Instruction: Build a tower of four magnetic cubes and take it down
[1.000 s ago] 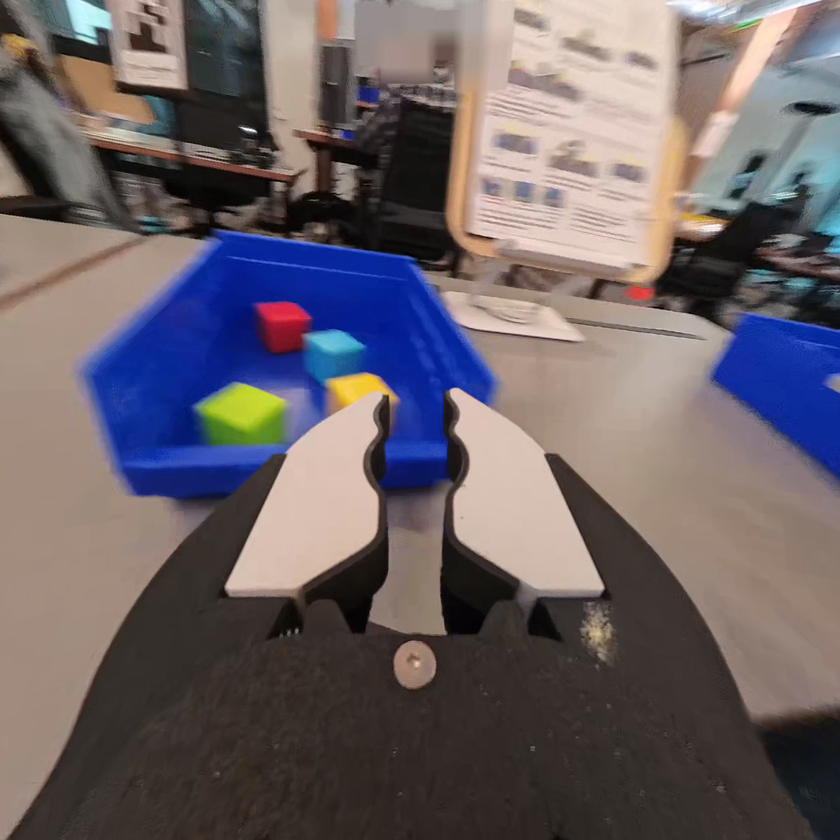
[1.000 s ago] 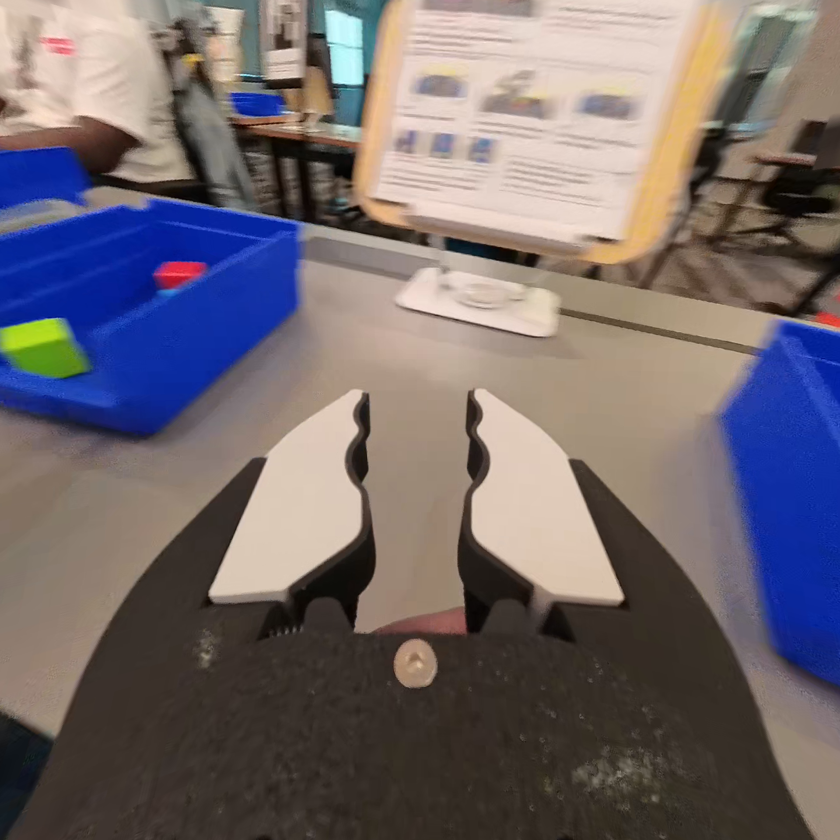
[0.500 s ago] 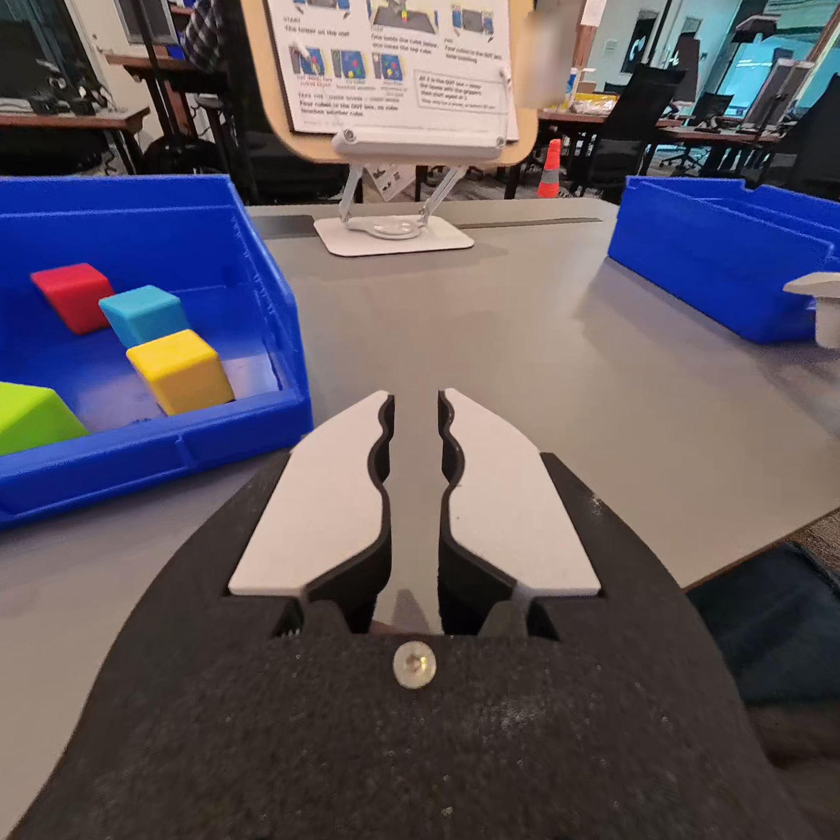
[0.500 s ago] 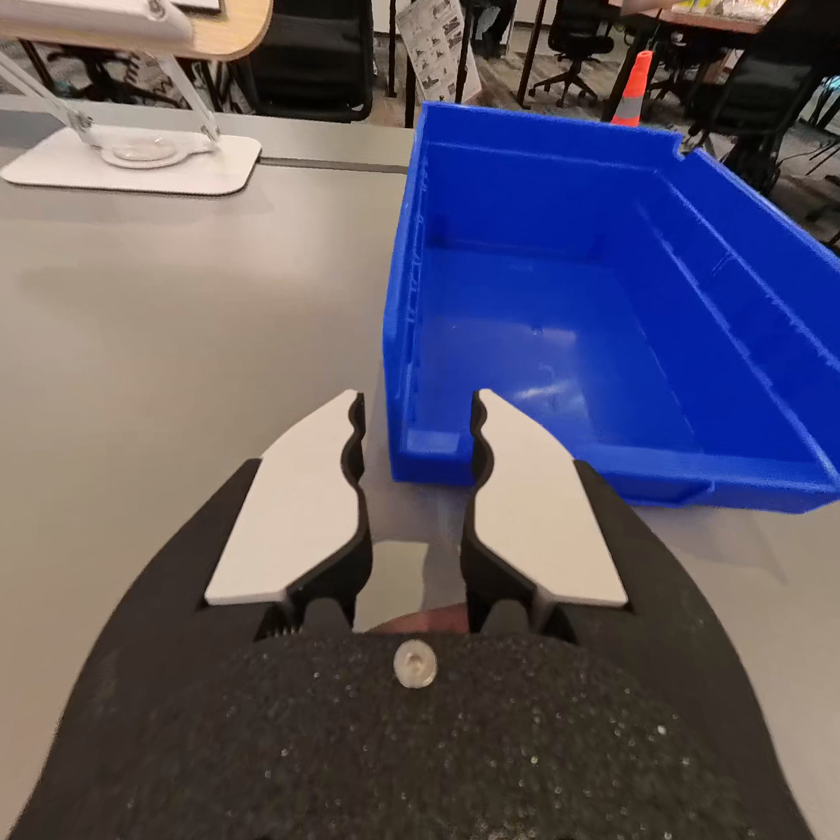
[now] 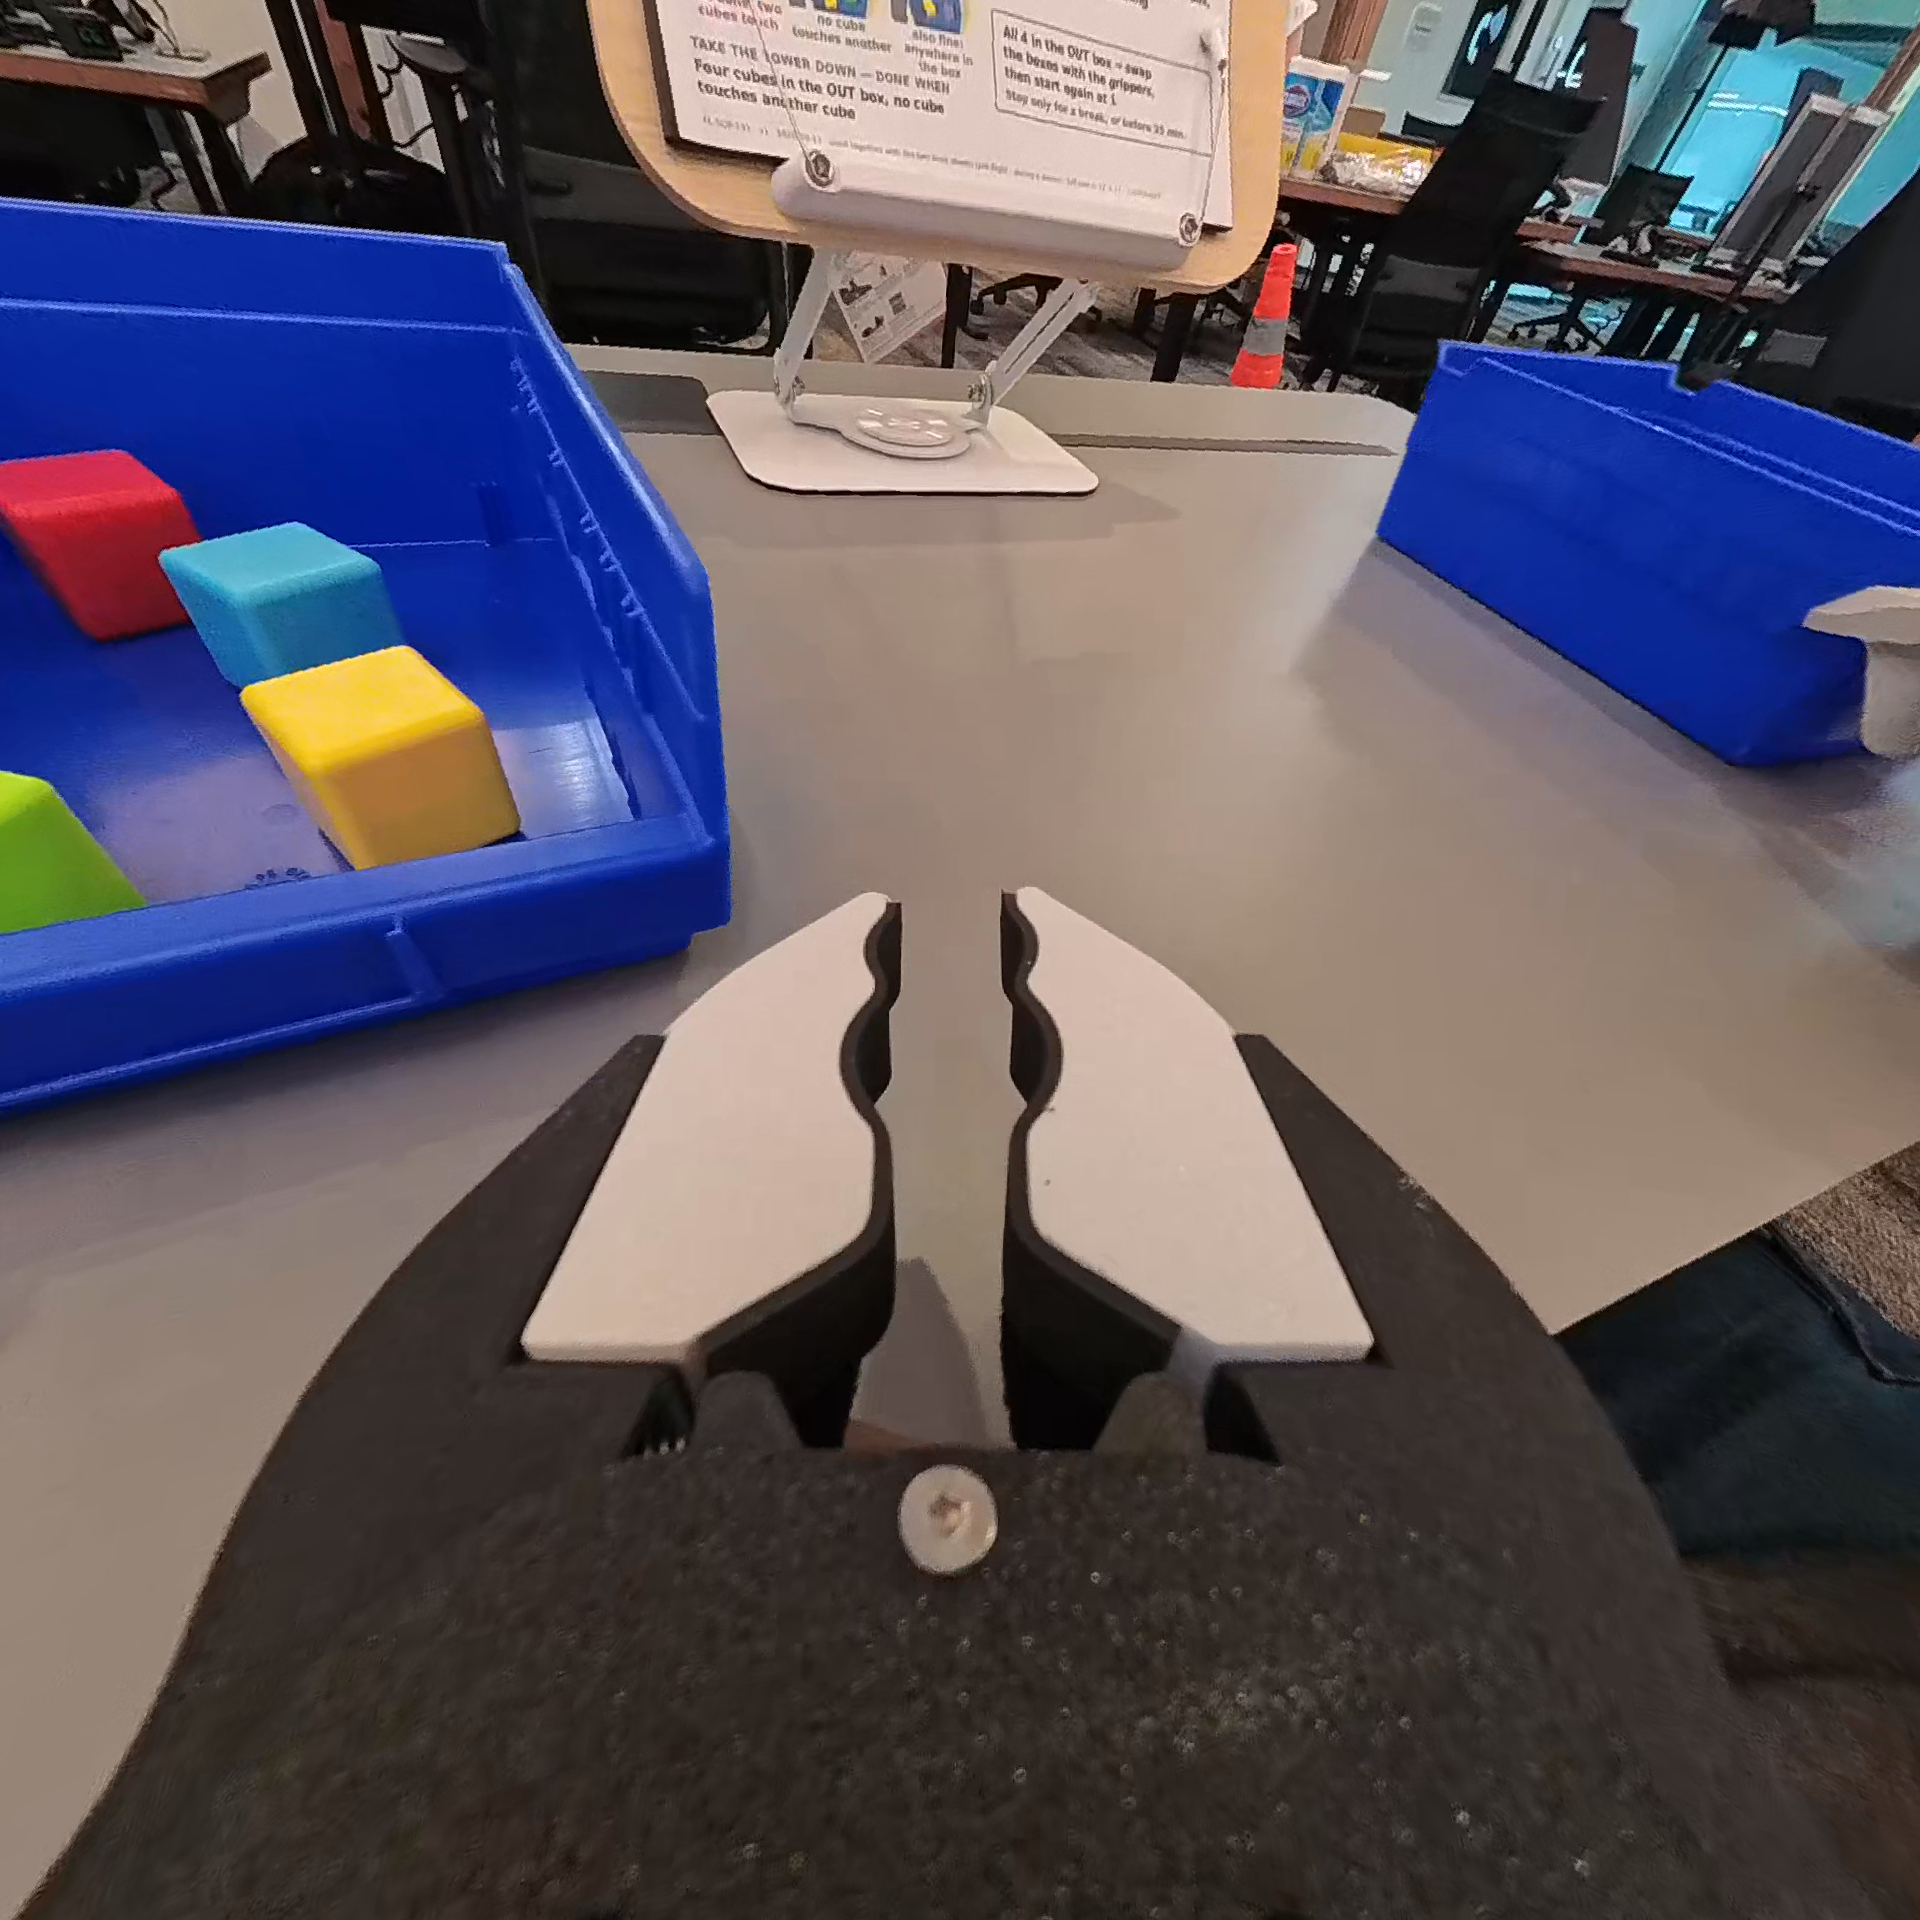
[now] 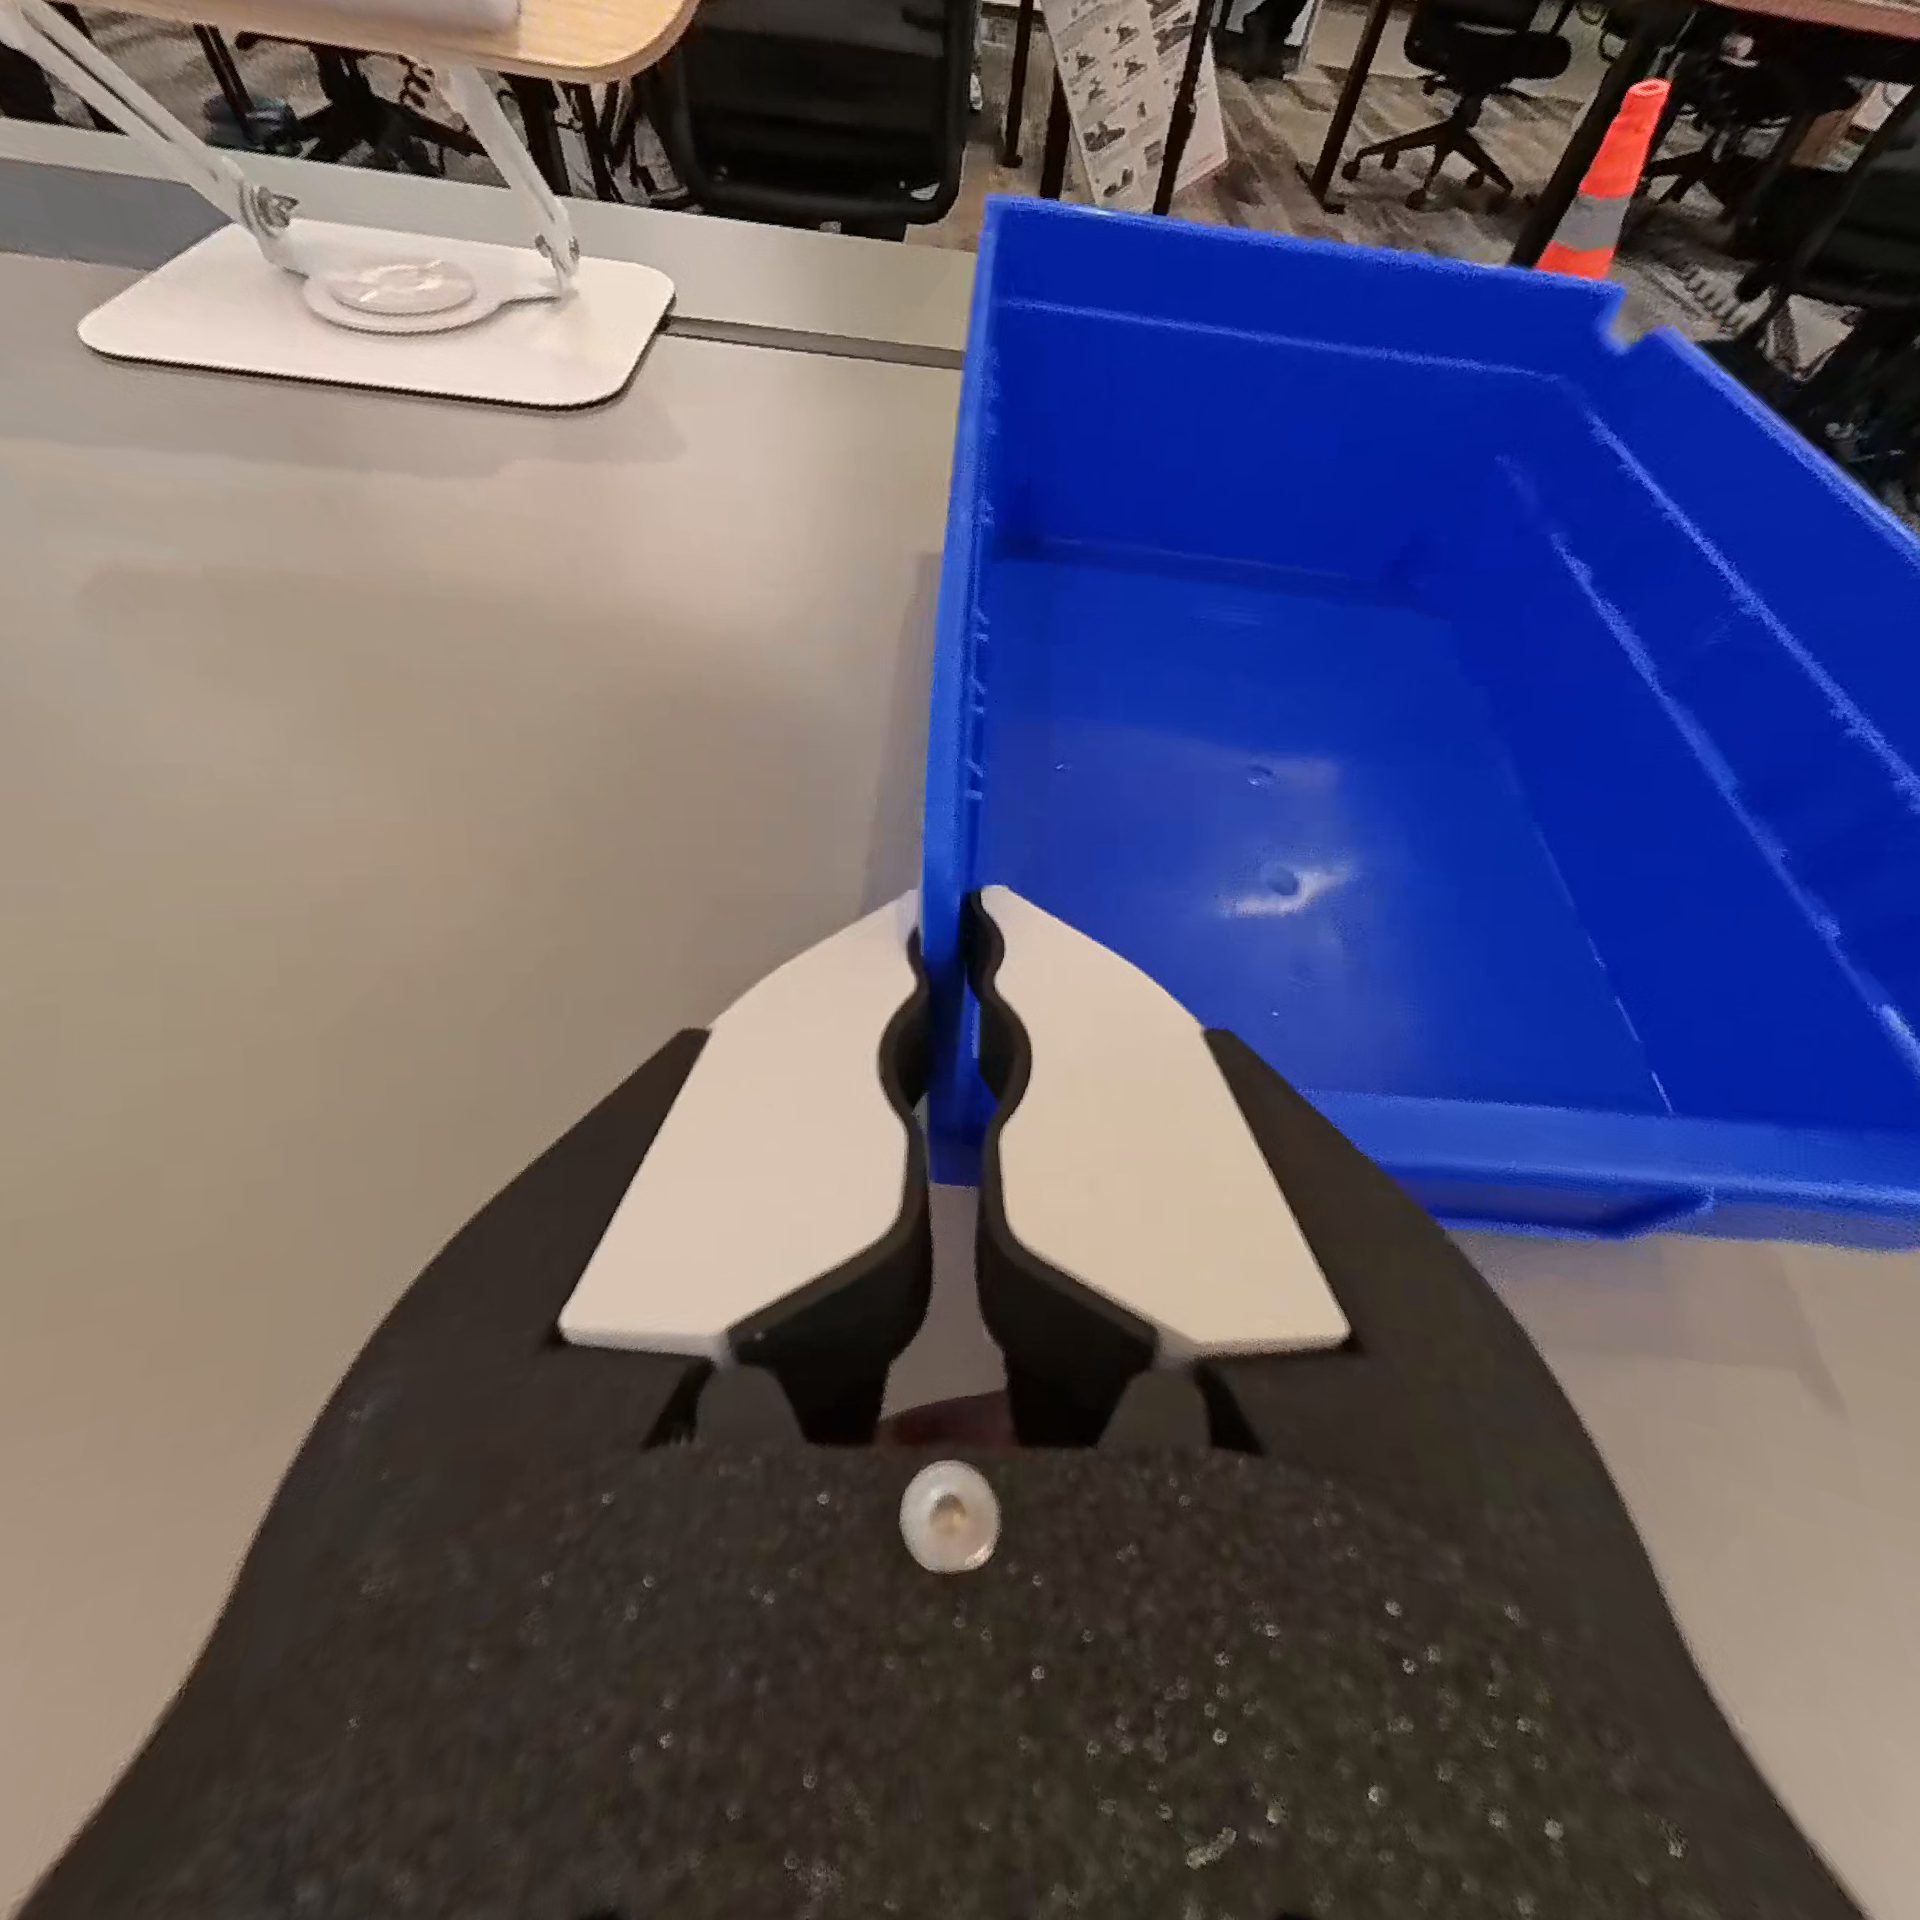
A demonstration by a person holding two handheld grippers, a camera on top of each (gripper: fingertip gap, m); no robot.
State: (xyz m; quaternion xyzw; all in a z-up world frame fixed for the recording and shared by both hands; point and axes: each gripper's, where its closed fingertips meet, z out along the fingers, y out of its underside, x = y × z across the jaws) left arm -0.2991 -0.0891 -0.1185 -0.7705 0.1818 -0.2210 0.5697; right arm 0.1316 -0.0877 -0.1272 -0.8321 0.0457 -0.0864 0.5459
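Observation:
Red (image 5: 88,540), cyan (image 5: 281,597), yellow (image 5: 384,753) and green (image 5: 47,862) cubes lie apart or close together in the left blue bin (image 5: 364,966). My left gripper (image 5: 948,904) hangs over the grey table just right of that bin, its jaws a narrow gap apart and empty. My right gripper (image 6: 945,914) is closed on the left wall of the empty right blue bin (image 6: 1299,249), near its front corner. One of its fingers (image 5: 1860,623) shows at that bin (image 5: 1621,561) in the left wrist view.
A board on a stand with a white base (image 5: 904,447) stands at the back of the table, between the bins; it also shows in the right wrist view (image 6: 374,312). The table edge and a person's leg (image 5: 1714,1403) are at the near right. An orange cone (image 6: 1605,177) and chairs stand beyond.
The right gripper swung from the table's middle to the right bin, and its jaws closed from wide open onto the bin's left wall. The left view swung right; its jaws narrowed slightly.

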